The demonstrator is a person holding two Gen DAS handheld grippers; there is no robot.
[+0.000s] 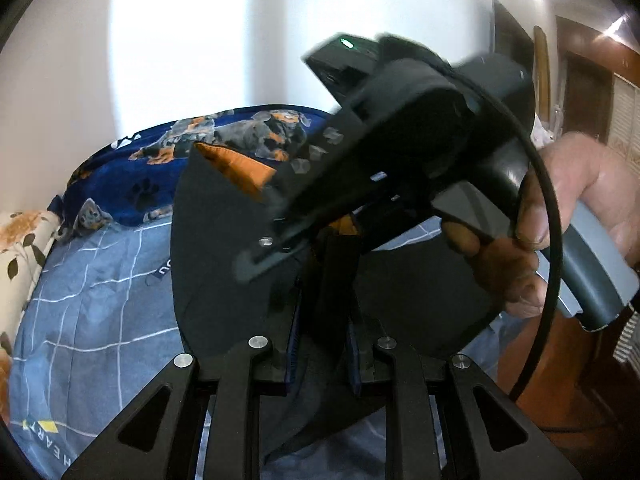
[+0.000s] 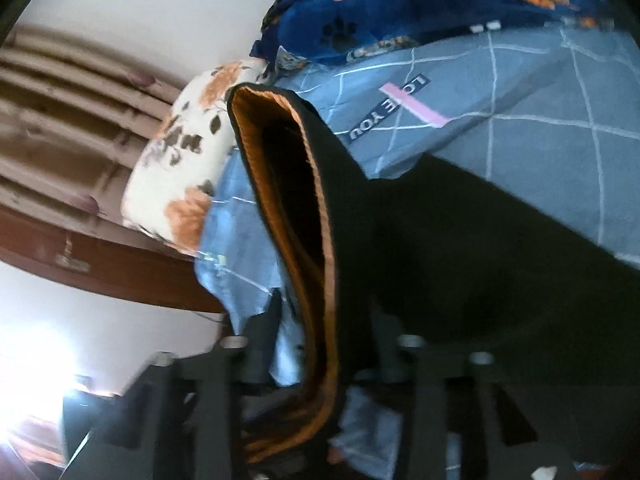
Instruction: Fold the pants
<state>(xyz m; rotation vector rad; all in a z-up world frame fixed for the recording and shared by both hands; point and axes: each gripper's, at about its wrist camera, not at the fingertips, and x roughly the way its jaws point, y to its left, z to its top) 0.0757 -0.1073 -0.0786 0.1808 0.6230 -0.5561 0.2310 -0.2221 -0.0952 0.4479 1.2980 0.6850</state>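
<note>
A bedroom with a white wall (image 1: 180,40) behind and a bed under both claws: the blue checked sheet (image 1: 100,300) covers it, with a floral pillow (image 1: 24,240) far to the left of the left claw and a dark blue dog-print blanket (image 1: 200,148) beyond it, against the wall. The left claw (image 1: 324,320) points down at the bed, its jaws nearly together and pinching a fold of the black pants (image 1: 224,240), which rise from between the fingers and spread wide to either side ahead of it; an orange lining shows at the pants' upper edge. Just ahead and to the right of the left claw, the right claw's body crosses the view, gripped by a hand (image 1: 580,208) with a black cable looping past it. In the right wrist view, brown curtains (image 2: 60,132) hang far left, then the same pillow (image 2: 180,168), and the sheet (image 2: 520,140) with printed lettering runs to the right. The right claw (image 2: 320,344) is blurred; its jaws stand close together with the pants' (image 2: 460,260) orange-lined opening running up from between them, and the pads appear to be closed on that cloth. The black fabric spreads away to the right of this claw over the sheet.
</note>
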